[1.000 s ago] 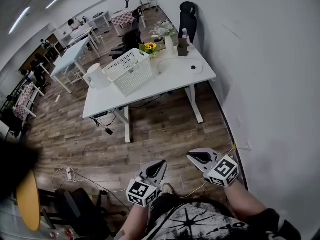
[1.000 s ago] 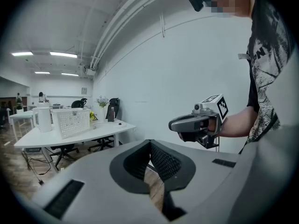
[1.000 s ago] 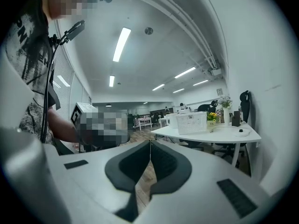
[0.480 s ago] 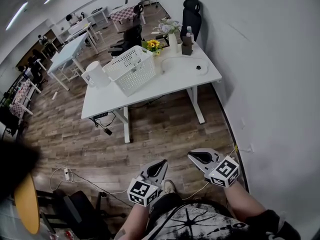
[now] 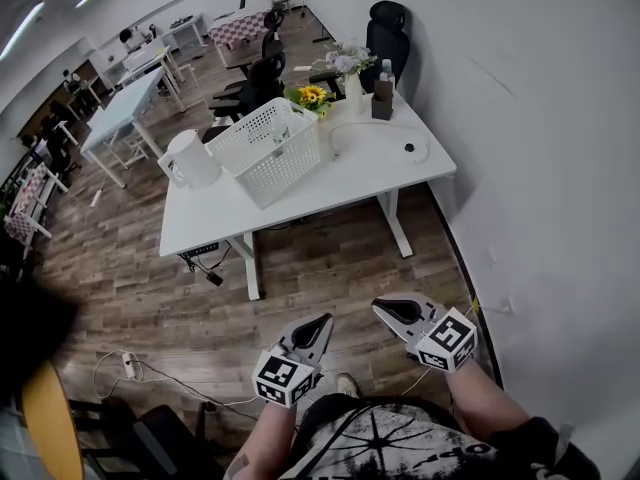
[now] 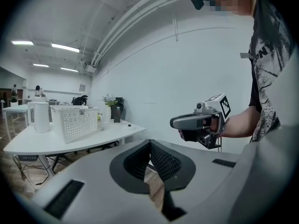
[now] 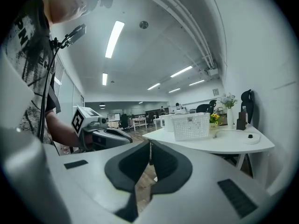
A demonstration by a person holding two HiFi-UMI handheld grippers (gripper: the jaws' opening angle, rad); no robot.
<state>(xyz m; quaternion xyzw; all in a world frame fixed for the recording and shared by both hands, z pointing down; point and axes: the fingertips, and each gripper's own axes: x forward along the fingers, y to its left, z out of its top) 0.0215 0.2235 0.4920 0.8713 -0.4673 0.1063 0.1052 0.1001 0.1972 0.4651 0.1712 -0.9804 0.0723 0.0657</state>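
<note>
The left gripper [image 5: 320, 322] and right gripper [image 5: 382, 309] are closed and empty (side by side, near each other). The basket [image 5: 270, 148] sits on the table [image 5: 385, 160], well apart. Risk: grippers may collide if swung inward

The basket [image 5: 268, 150] is standing on the table [image 5: 300, 193], the jug [image 5: 190, 160] sitting just left of it and the sunflowers [image 5: 312, 96] just behind it. The left gripper [image 5: 322, 320] and right gripper [image 5: 380, 308] are hovering well before it, side by side.

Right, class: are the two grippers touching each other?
Apart. The head view shows a strip of wooden floor between the left gripper and the right gripper.
</note>
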